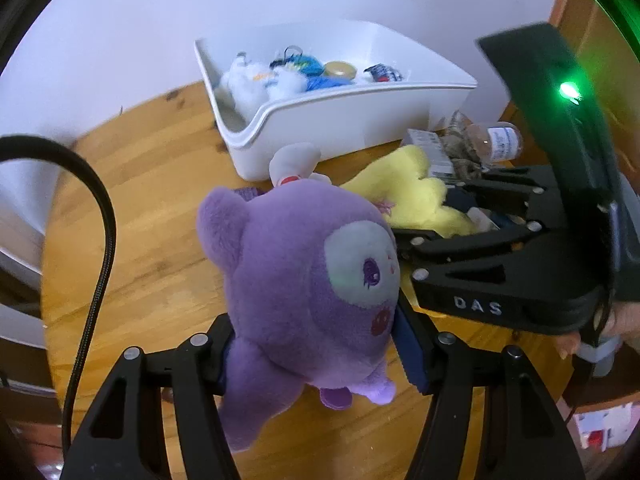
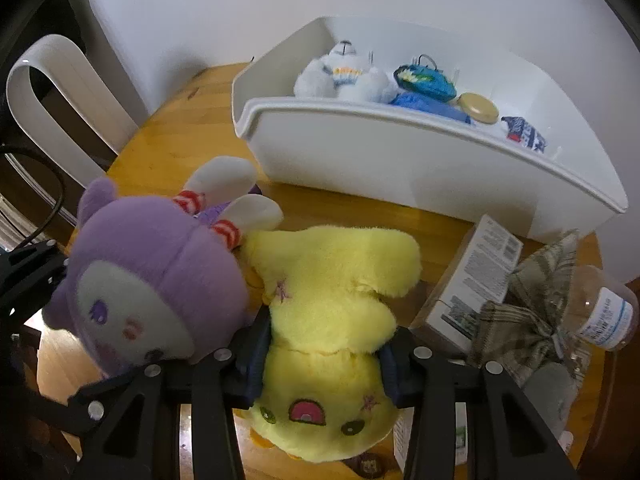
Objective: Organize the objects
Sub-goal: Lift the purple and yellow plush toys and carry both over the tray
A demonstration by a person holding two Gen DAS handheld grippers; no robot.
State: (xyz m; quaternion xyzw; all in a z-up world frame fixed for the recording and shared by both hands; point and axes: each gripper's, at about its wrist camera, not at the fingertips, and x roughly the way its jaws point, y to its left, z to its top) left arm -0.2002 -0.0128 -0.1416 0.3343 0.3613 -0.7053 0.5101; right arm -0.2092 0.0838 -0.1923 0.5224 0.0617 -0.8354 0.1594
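while both claws grip, purple plush (image 1: 304, 280) in left claw (image 1: 316, 348), yellow plush (image 2: 332, 320) in right claw (image 2: 324, 364)

Soft, even indoor light is filling both fisheye views, casting only faint shadows on the wooden table (image 1: 160, 208). Edges are bending and darkening into black corners. A green lamp (image 1: 570, 91) is glaring, and motion blur is smearing the white bin (image 1: 344, 128)

Right claw (image 2: 324, 364) clamping yellow plush (image 2: 332, 304), purple plush (image 2: 152, 276) beside
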